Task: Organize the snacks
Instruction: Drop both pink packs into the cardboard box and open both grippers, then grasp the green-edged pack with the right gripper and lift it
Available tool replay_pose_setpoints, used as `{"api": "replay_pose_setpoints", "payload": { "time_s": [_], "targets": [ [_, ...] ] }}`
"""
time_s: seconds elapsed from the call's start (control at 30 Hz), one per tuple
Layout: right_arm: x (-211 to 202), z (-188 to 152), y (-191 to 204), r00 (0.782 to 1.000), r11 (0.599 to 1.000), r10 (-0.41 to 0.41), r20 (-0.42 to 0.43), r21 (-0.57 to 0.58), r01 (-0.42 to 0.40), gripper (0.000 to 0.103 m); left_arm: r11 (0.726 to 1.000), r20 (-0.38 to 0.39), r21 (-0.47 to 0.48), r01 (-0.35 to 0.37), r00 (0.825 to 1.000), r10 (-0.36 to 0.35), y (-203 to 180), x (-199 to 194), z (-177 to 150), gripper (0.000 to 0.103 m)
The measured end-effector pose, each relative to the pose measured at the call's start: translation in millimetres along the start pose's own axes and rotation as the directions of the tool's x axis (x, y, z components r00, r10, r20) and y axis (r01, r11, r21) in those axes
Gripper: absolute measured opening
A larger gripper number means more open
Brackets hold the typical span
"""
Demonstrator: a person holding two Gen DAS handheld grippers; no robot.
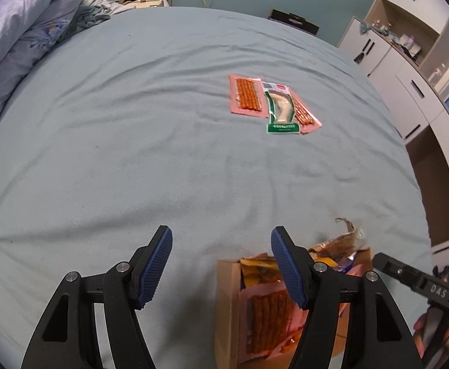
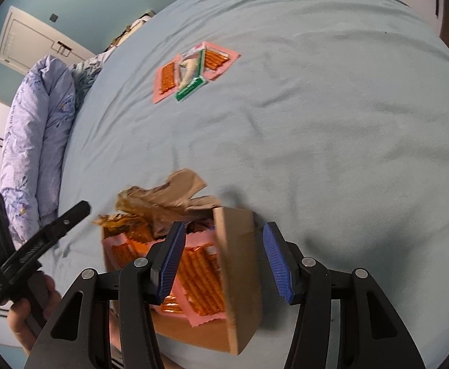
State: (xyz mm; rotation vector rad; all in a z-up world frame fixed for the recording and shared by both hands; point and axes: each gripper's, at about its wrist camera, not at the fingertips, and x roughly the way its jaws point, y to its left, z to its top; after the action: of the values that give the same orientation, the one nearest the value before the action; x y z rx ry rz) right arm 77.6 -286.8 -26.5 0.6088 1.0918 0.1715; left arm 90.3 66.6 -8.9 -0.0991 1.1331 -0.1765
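Note:
A cardboard box (image 2: pixel 240 279) lies on the blue bed sheet, filled with pink packets of orange sticks (image 2: pixel 203 273) and crumpled brown wrappers (image 2: pixel 166 196). My right gripper (image 2: pixel 224 230) straddles the box's right wall, one finger inside and one outside. Its pads stand clear of the wall, so it is open. Farther up the bed lie two pink stick packets (image 1: pixel 244 97) with a green packet (image 1: pixel 281 110) across them. My left gripper (image 1: pixel 221 236) hangs open over bare sheet just left of the box (image 1: pixel 227 301), with nothing between its fingers.
A rolled lilac quilt (image 1: pixel 24 46) lines the bed's left side. White cupboards and shelves (image 1: pixel 409 77) stand beyond the right edge. A black box (image 1: pixel 295 21) sits at the far edge. A hand (image 2: pixel 30 323) holds the left gripper's handle.

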Motion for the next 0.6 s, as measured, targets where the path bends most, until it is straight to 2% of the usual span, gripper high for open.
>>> {"api": "replay_pose_setpoints", "payload": {
  "time_s": [0.1,0.2,0.37,0.53,0.6],
  "targets": [
    [1,5,-7,1.000,0.999,-0.006,0.005,0.033,0.006,0.051,0.999,-0.013,-0.033,0.021,1.000,-0.021,7,0,2,0.071],
    [-1,9,-12,1.000,0.998,-0.024,0.018,0.063,0.022,0.051,0.993,-0.047,-0.081,0.082,0.995,-0.086,16,1,4,0.073],
    [3,19,-13,0.998,0.993,-0.054,0.010,0.108,0.052,0.051,0.981,-0.030,-0.151,0.117,0.992,-0.123,31,-4,8,0.073],
    [20,57,3,0.995,0.990,-0.096,-0.017,0.103,0.097,0.051,0.967,-0.037,-0.201,0.156,0.985,-0.167,37,-2,8,0.073],
    [33,84,16,0.986,0.984,-0.165,-0.029,0.058,0.167,0.051,0.964,-0.045,-0.205,0.170,0.982,-0.183,37,-1,8,0.073]
  ]
}}
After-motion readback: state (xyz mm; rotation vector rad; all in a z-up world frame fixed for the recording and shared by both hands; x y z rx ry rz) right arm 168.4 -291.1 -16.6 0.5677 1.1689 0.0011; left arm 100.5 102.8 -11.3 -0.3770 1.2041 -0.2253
